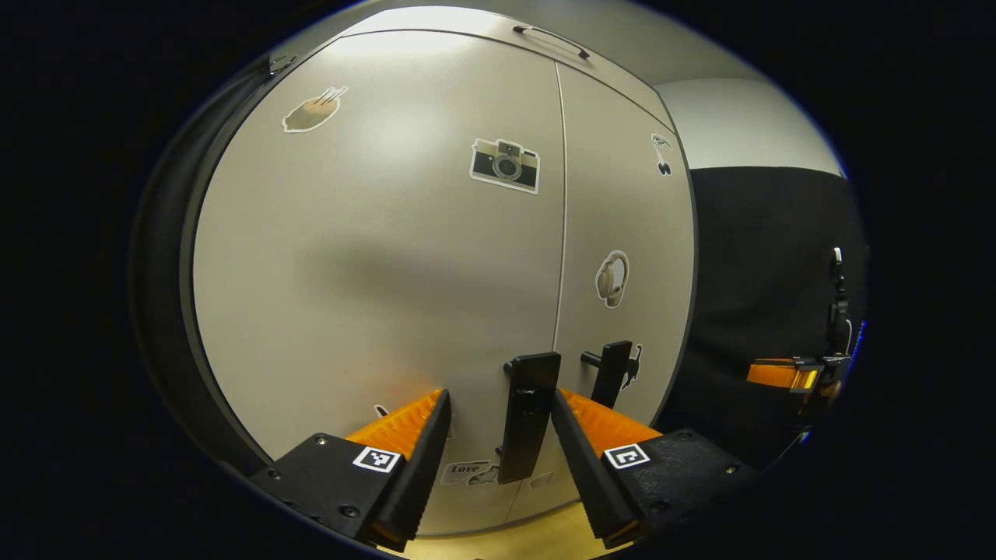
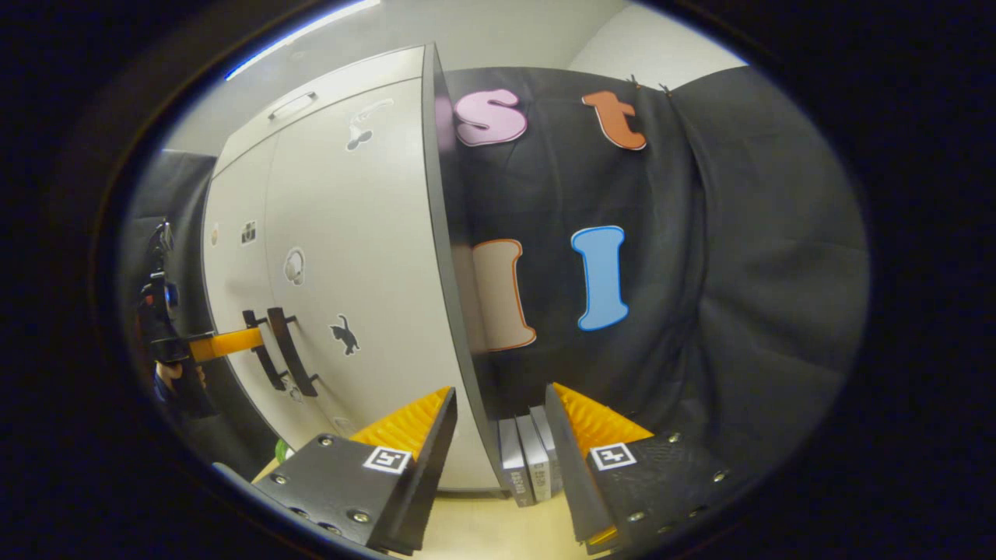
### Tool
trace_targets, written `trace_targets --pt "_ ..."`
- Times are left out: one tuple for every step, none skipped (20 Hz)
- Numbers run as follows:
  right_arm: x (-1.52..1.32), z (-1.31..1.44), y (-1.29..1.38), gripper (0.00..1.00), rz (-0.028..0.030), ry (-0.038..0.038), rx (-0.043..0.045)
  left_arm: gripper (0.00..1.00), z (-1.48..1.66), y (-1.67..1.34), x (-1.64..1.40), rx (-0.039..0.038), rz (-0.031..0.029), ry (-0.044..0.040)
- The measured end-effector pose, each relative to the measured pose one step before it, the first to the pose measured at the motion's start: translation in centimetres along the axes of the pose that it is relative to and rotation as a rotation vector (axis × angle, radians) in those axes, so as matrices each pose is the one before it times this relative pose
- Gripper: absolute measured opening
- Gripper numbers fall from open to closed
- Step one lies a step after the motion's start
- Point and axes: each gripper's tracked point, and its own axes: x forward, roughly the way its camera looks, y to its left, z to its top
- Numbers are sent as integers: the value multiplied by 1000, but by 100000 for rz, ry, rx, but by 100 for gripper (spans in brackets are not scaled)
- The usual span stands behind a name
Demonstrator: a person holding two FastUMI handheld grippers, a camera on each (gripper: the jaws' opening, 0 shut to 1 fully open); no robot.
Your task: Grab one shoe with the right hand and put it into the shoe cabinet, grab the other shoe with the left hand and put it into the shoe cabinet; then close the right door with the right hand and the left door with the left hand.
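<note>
The grey shoe cabinet [image 1: 373,272] stands with both doors flush against its front. My left gripper [image 1: 500,397] is open, its fingers on either side of the left door's black vertical handle [image 1: 529,420]; whether either finger touches the handle I cannot tell. The right door's handle [image 1: 613,372] is just beyond it. Farther right, my right gripper [image 1: 766,373] hangs in front of the dark wall. In the right gripper view, my right gripper [image 2: 500,389] is open and holds nothing, near the cabinet's right front corner [image 2: 447,272]. The left gripper [image 2: 250,341] reaches the handles [image 2: 289,350] there, with a hand behind it.
Stickers dot both doors. A long handle [image 1: 551,39] sits on the panel above the doors. Several grey upright boxes or books [image 2: 529,459] stand on the pale floor [image 2: 482,529] against the cabinet's right side. Black cloth wall [image 2: 700,272] lies behind.
</note>
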Motion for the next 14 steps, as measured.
trace_targets --pt "-101 54 184 69 758 -286 -136 82 33 -6 -122 880 1432 359" --pt "-86 169 172 69 750 -336 -549 83 119 -31 -220 1386 1592 -21" --pt "-133 204 188 69 669 -505 -860 85 263 -129 -301 1196 913 -515" --pt "-94 346 216 69 567 -531 -931 84 319 -158 -375 530 509 -707" --pt "-239 304 93 69 615 -609 -781 84 317 -232 -426 -129 322 -450" --pt "-319 398 139 69 762 -769 -462 84 289 -167 -415 -317 883 -266" --pt "-401 427 164 69 926 -1151 -411 84 357 -140 -523 -339 1094 -448" --pt "-391 525 100 69 813 -1093 -401 84 433 -139 -746 -442 1280 -502" --pt "-384 581 128 69 851 -1088 -523 84 527 -201 -680 -509 1040 -835" --pt "-382 603 182 69 828 -1064 -537 84 582 -323 -770 -616 970 -1031" --pt "-438 420 128 69 924 -813 -586 84 672 -286 -806 -603 1226 -1088" --pt "-498 502 140 70 1001 -821 -565 84 700 -267 -815 -492 1253 -1204" --pt "-451 568 174 70 758 -897 -500 84 724 -328 -785 -500 1289 -1024" --pt "-488 591 73 69 504 -740 -374 83 761 -418 -927 -378 1271 -907"
